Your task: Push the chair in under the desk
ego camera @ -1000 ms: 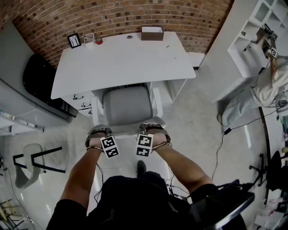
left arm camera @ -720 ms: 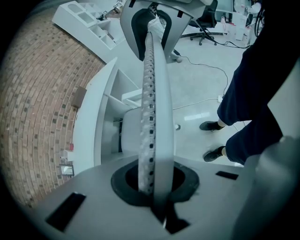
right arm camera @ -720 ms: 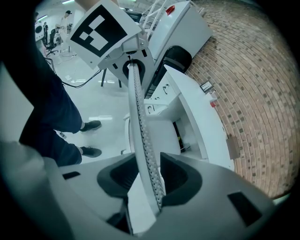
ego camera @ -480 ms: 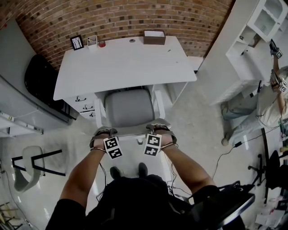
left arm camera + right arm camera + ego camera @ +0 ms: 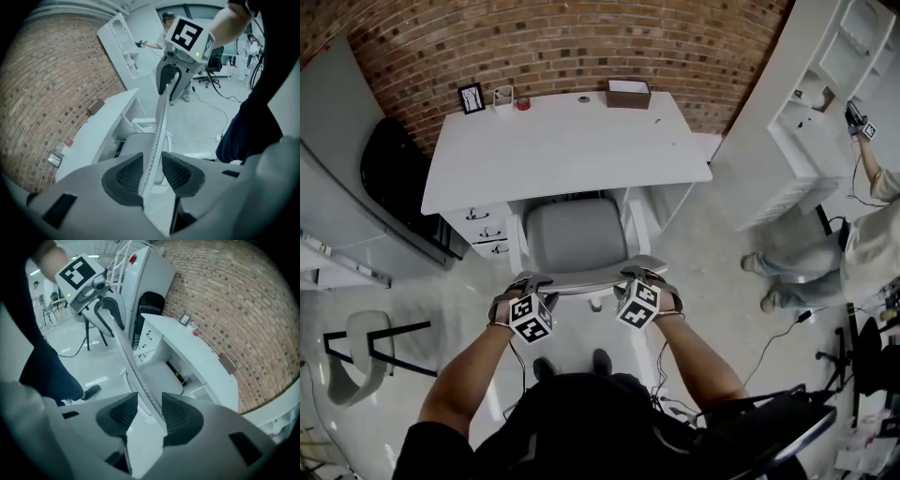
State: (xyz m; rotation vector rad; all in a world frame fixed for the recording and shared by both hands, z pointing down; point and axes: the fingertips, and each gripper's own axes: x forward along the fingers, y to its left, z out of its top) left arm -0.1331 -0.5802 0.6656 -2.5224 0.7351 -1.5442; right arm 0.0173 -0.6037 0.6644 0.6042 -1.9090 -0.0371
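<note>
The desk [image 5: 572,150] stands against a brick wall [image 5: 581,42], one desk, white; the one chair [image 5: 577,234] I am working sits squarely before it, the front of its seat tucked beneath the desk's edge, the rear of the seat and the backrest [image 5: 581,272] out in the open; I judge the push to be done or nearly so, and the step in hand to be the letting go.

Two grippers straddle the top edge of the backrest; the left gripper [image 5: 530,279] has just been opening its jaws, and its own view shows the mesh rim [image 5: 159,122] running between the pads with daylight on one side; the right gripper [image 5: 637,274] has likewise just been opening, its pads standing apart with the rim [image 5: 126,357] between them, gripped by neither.

The next move, as I read it, calls for lifting both grippers straight clear of the rim, so that nothing snags and drags the chair back out.

On the desk's far edge I count five small things: one box [image 5: 628,94], one picture frame [image 5: 472,97], one cup [image 5: 502,95], one red item [image 5: 523,103], one small round thing [image 5: 584,97].
</note>
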